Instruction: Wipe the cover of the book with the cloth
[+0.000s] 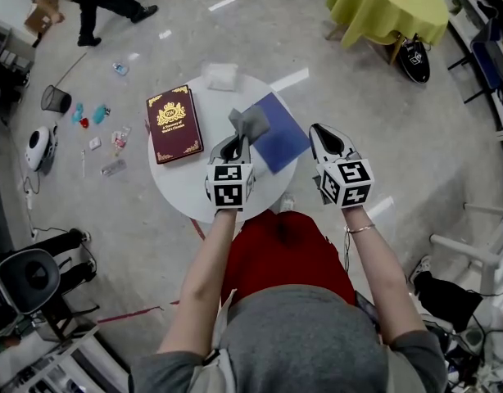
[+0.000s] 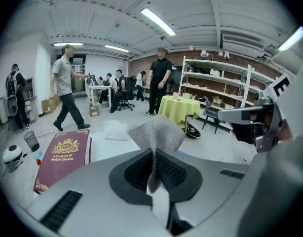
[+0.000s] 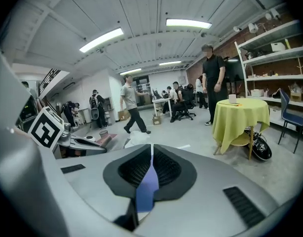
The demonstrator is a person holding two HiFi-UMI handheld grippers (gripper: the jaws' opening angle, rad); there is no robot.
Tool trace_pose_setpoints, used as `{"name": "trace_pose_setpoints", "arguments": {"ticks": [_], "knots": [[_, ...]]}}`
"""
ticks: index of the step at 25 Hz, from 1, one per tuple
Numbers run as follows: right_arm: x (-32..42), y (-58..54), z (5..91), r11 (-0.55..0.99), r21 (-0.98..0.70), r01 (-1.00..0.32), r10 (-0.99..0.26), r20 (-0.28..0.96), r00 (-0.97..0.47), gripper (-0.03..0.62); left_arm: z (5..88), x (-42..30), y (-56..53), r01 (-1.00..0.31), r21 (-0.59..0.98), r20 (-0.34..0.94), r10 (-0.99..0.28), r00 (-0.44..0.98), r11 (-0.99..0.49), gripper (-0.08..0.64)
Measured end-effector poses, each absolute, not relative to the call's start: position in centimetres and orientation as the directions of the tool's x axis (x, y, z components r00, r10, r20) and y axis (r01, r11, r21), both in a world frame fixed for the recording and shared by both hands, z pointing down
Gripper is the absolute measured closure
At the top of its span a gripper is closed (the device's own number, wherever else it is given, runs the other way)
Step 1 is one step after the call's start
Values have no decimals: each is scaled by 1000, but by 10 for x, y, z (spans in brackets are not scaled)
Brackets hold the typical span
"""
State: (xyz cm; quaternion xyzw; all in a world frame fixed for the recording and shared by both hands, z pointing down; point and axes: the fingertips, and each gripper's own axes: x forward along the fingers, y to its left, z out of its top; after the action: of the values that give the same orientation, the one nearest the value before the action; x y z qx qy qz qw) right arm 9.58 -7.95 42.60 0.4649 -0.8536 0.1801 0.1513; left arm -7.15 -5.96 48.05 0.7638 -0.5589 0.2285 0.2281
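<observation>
Left gripper (image 2: 154, 174), jaws closed on the grey mesh cloth (image 2: 157, 134), which fans out above them. Maroon book (image 2: 62, 158) lies flat at left on the white table (image 2: 109, 149); people (image 2: 160, 78) stand beyond.

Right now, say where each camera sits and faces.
Head view: on the person's head, looking steeply down at the round table; both arms show.
Left gripper view: on the left gripper, facing the room; its fingers pinch the grey cloth.
Right gripper view: on the right gripper, facing likewise; fingers pinch a blue sheet.
Shared: both gripper views show the yellow table.
</observation>
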Motion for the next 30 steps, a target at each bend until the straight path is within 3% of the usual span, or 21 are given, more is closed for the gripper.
{"name": "trace_pose_setpoints", "arguments": {"ticks": [30], "knots": [[105, -48, 352, 493, -170, -853, -807, 278, -522, 565, 412, -66, -36, -959, 84, 478, -834, 277, -270, 535]]}}
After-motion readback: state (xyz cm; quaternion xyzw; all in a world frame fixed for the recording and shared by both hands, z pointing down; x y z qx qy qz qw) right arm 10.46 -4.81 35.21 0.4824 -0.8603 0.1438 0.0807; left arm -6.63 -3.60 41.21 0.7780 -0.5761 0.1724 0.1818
